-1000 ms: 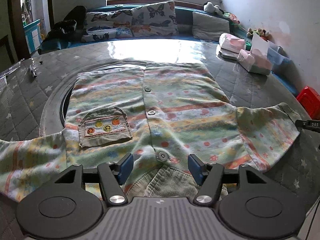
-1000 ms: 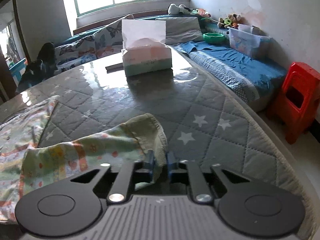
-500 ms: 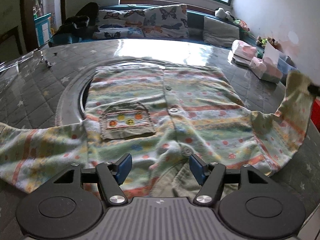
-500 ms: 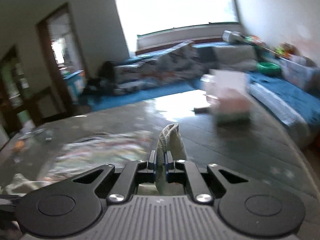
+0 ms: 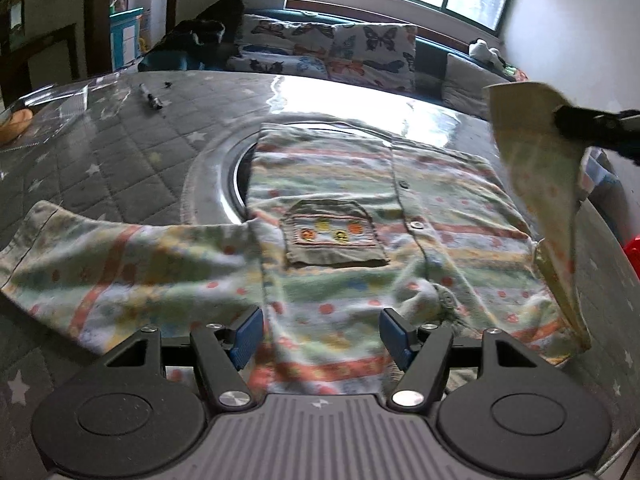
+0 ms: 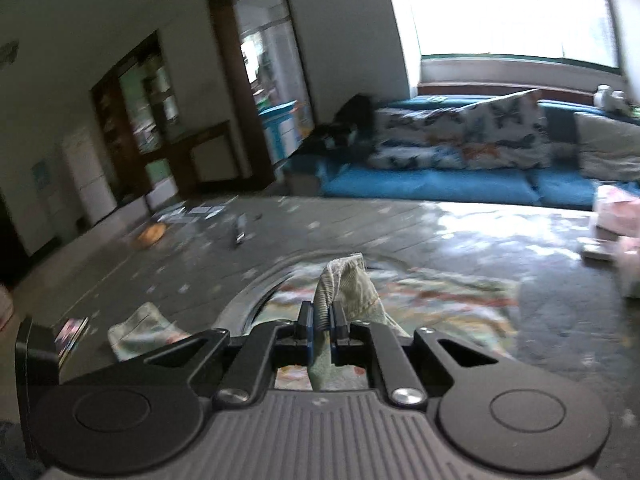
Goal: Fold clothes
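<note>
A striped, dotted child's shirt (image 5: 344, 216) with a corduroy pocket (image 5: 332, 240) lies front-up on the quilted grey table (image 5: 120, 148). Its left sleeve (image 5: 100, 272) is spread flat. My left gripper (image 5: 322, 330) hovers open just above the shirt's near collar edge, with nothing between its blue pads. My right gripper (image 6: 320, 316) is shut on the cuff of the right sleeve (image 6: 344, 280). In the left wrist view that right sleeve (image 5: 540, 176) hangs lifted above the shirt's right side, pinched by the right gripper (image 5: 560, 116).
A pen (image 5: 150, 98) and plastic wrap (image 5: 52, 100) lie at the table's far left. A pink tissue box (image 6: 620, 216) stands at the right. A blue sofa with butterfly pillows (image 5: 332, 52) runs behind the table. A red stool (image 5: 632, 252) stands at its right edge.
My right gripper has raised the sleeve cuff higher and carried it left, over the shirt's body. My left gripper has shifted left along the near edge, still open.
</note>
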A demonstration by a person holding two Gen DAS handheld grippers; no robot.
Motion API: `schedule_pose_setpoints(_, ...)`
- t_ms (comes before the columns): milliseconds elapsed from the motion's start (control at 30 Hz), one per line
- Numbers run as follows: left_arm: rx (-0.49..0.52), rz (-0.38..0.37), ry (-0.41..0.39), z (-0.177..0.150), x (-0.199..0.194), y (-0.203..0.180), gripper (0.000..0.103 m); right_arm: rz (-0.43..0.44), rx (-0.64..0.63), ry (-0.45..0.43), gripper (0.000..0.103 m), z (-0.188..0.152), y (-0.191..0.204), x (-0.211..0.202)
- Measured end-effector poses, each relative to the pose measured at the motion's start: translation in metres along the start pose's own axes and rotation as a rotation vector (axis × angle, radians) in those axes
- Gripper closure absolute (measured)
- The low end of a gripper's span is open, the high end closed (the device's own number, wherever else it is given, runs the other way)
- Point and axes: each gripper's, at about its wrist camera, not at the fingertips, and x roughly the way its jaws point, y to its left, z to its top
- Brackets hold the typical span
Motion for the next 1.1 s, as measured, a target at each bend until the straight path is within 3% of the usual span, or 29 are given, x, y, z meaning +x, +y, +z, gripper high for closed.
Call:
schedule_pose_setpoints(100, -0.01, 0.007, 0.0, -0.001, -0.001, 0.005, 0.035, 0.034, -0.011, 0.017, 0.094, -0.003, 0.015, 0.009)
schedule_pose_setpoints(167, -0.014, 0.011, 0.0, -0.001, -0.002, 0.007, 0.035, 0.048, -0.01, 0.016, 0.087, -0.005, 0.019, 0.008)
schedule_pose_setpoints(400, -0.019, 0.013, -0.023, 0.007, -0.007, 0.007, 0.035, -0.051, -0.039, 0.043, 0.087, -0.013, -0.013, -0.016)
schedule_pose_setpoints(667, 0.019, -0.034, -0.047, 0.016, -0.004, -0.017, 0.037, -0.182, 0.025, 0.252, 0.086, -0.07, -0.07, 0.001)
schedule_pose_setpoints(767, 0.046, -0.067, -0.029, 0.016, 0.005, -0.03, 0.048, -0.196, 0.066, 0.295, 0.086, -0.091, -0.089, 0.013)
schedule_pose_setpoints(900, 0.069, -0.096, 0.001, 0.014, 0.019, -0.041, 0.068, -0.202, 0.071, 0.291, 0.087, -0.092, -0.099, 0.015)
schedule_pose_setpoints(1100, 0.068, -0.108, 0.02, 0.011, 0.03, -0.04, 0.069, -0.22, 0.018, 0.244, 0.085, -0.077, -0.09, 0.016)
